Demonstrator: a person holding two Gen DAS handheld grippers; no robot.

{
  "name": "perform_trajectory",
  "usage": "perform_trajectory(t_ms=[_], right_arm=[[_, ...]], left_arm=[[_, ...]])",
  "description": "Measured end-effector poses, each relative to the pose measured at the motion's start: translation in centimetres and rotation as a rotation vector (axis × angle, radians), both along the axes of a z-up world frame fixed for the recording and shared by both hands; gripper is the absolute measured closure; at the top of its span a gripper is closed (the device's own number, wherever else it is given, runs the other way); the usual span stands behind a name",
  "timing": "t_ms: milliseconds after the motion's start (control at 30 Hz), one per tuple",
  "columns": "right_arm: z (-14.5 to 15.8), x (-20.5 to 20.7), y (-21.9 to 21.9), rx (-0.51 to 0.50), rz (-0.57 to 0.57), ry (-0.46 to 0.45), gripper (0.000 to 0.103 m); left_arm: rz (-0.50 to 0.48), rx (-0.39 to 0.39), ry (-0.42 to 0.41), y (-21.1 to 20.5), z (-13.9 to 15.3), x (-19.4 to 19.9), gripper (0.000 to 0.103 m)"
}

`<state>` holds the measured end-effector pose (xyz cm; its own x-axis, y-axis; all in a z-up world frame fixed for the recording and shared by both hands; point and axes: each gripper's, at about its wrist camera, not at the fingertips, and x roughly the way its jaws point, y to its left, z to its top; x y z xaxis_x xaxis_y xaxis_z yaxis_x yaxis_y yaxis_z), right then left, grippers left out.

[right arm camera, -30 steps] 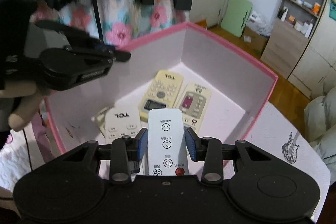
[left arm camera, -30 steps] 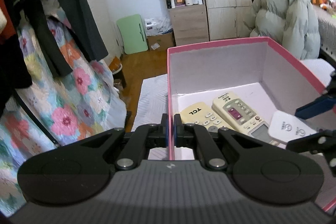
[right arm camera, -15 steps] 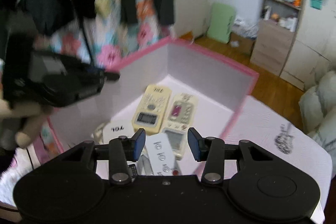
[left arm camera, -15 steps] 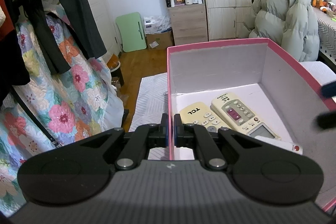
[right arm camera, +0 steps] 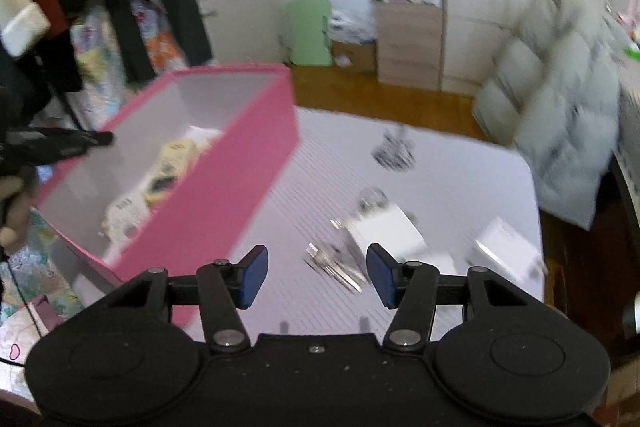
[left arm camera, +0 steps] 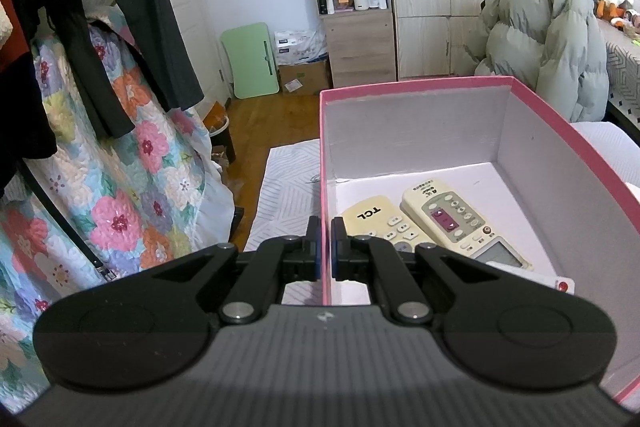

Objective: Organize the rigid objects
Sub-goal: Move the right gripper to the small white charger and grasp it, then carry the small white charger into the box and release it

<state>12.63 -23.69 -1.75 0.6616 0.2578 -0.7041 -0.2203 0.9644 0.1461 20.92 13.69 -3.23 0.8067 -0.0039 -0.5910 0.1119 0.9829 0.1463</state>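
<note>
Clamping the near left wall of the pink box, the left gripper has its jaws pressed together on the thin cardboard, one finger outside and one inside. Inside the box, at about 1 o'clock from that gripper, a cream TCL remote lies flat just beside a second cream remote with a maroon panel and a small screen; the red-buttoned end of a white remote shows at 3 o'clock. In the right wrist view, which is blurred, the right gripper hangs over the white bench with its blue pads well apart and its jaws opening, nothing between them. The box sits at 10 o'clock from it, with the left gripper on its far wall at 9 o'clock and a person's hand beneath. On the bench at 12 to 2 o'clock lie white plug-like blocks with metal prongs and another white block, too smeared to identify. A pale puffer jacket rests at the far right.
</note>
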Motion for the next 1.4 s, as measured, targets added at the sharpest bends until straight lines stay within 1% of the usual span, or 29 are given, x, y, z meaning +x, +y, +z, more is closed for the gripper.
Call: perform_trajectory(t_ms=[133, 233, 267, 367, 400, 467, 533, 633, 700, 767, 833, 900, 933, 1067, 1167, 1300, 1400], right_arm=[[-2.0, 0.2, -1.7, -0.021, -0.038, 0.023, 0.040], [-3.3, 0.9, -2.3, -0.046, -0.059, 0.024, 0.035], [-3.6, 1.3, -2.5, -0.062, -0.067, 0.023, 0.033], [-4.7, 2.2, -3.2, -0.099, -0.077, 0.032, 0.033], [-5.0, 2.7, -3.5, -0.098, -0.077, 0.038, 0.033], [-5.6, 3.3, -4.0, -0.090, -0.079, 0.052, 0.033], [-6.2, 3.9, -4.2, -0.093, -0.064, 0.056, 0.033], [-6.8, 4.8, -4.4, -0.079, -0.035, 0.068, 0.033], [-7.2, 5.2, -4.2, -0.077, -0.020, 0.072, 0.030], [-7.5, 5.1, -3.8, -0.088, 0.006, 0.058, 0.024], [-7.7, 5.0, -3.5, -0.101, 0.018, 0.037, 0.024], [-7.6, 4.9, -3.4, -0.101, 0.012, 0.027, 0.032], [-7.4, 4.8, -3.5, -0.103, -0.005, 0.024, 0.043], [-7.1, 4.3, -4.4, -0.028, -0.056, 0.036, 0.042], [-6.6, 3.1, -4.7, 0.011, -0.080, 0.023, 0.042], [-4.1, 1.3, -3.8, 0.047, -0.080, -0.024, 0.042], [-1.4, 0.5, -2.0, 0.077, -0.024, -0.075, 0.042]], left_arm=[[0.002, -0.001, 0.006, 0.0, 0.0, 0.1, 0.100], [0.003, -0.016, 0.005, 0.2, 0.0, 0.1, 0.100], [0.001, -0.023, 0.005, 0.3, 0.0, 0.1, 0.100], [-0.004, -0.057, 0.004, 0.7, 0.0, 0.1, 0.099], [0.002, -0.059, 0.006, 0.8, 0.0, 0.1, 0.099], [0.003, -0.024, 0.004, 0.4, 0.0, 0.1, 0.099], [0.003, -0.011, -0.001, 0.1, 0.0, 0.0, 0.099], [0.005, -0.040, 0.008, 0.6, 0.0, 0.2, 0.099], [0.005, -0.060, 0.023, 0.8, -0.1, 0.3, 0.099], [0.002, -0.054, 0.024, 0.7, -0.1, 0.2, 0.099], [0.003, -0.042, 0.025, 0.6, -0.1, 0.3, 0.099], [0.002, -0.039, 0.027, 0.5, -0.1, 0.4, 0.099], [0.004, -0.037, 0.027, 0.4, -0.1, 0.4, 0.099], [0.008, -0.044, 0.027, 0.5, -0.2, 0.5, 0.099], [0.010, -0.035, 0.026, 0.4, -0.2, 0.4, 0.099], [0.005, -0.013, 0.029, 0.1, -0.2, 0.5, 0.099], [0.000, -0.020, 0.026, 0.3, -0.2, 0.4, 0.099]])
